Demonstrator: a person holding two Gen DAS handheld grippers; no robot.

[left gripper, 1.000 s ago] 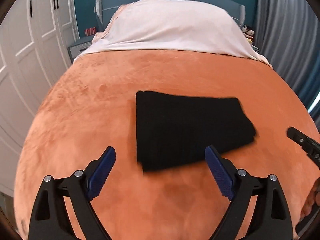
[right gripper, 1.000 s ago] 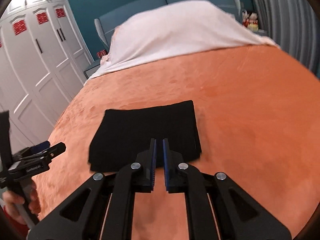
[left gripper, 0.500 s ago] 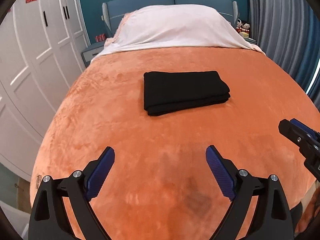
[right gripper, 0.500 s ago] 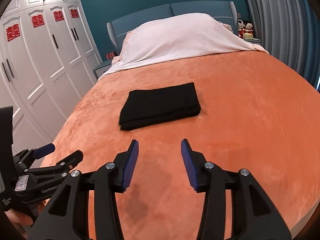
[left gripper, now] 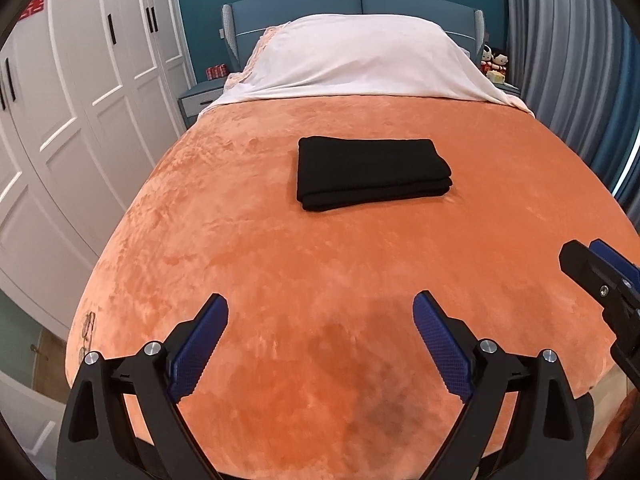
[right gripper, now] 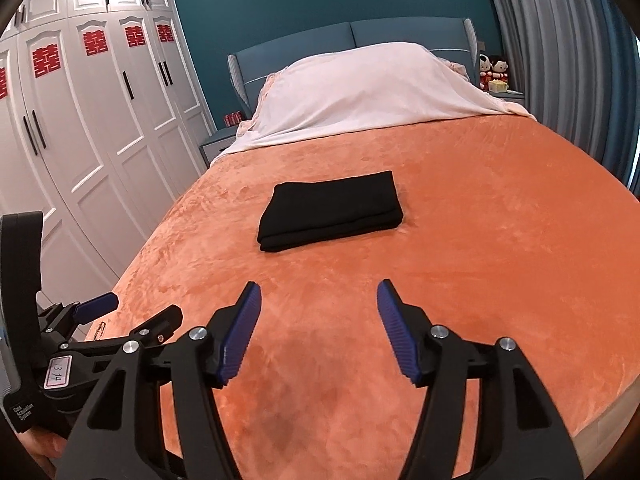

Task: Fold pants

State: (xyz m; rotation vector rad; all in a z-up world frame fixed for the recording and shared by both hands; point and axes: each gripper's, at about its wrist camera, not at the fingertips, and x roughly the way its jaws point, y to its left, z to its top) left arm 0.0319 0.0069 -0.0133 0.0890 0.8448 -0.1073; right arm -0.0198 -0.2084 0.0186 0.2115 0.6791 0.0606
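Note:
The black pants [left gripper: 372, 172] lie folded into a neat flat rectangle in the middle of the orange bed cover [left gripper: 280, 280]; they also show in the right wrist view [right gripper: 332, 210]. My left gripper [left gripper: 320, 308] is open and empty, held well back from the pants near the bed's foot. My right gripper [right gripper: 318, 294] is open and empty too, also well short of the pants. The right gripper shows at the right edge of the left wrist view [left gripper: 600, 280], and the left gripper at the lower left of the right wrist view [right gripper: 120, 316].
A white sheet [left gripper: 360, 64] covers the pillows at the blue headboard [left gripper: 360, 4]. White wardrobes [left gripper: 80, 100] stand along the left. Grey curtains [left gripper: 560, 60] hang at the right. Nightstands [left gripper: 196, 98] flank the bed.
Both grippers have pulled back from the folded pants toward the foot of the bed. The right gripper went from shut to open. The pants lie still.

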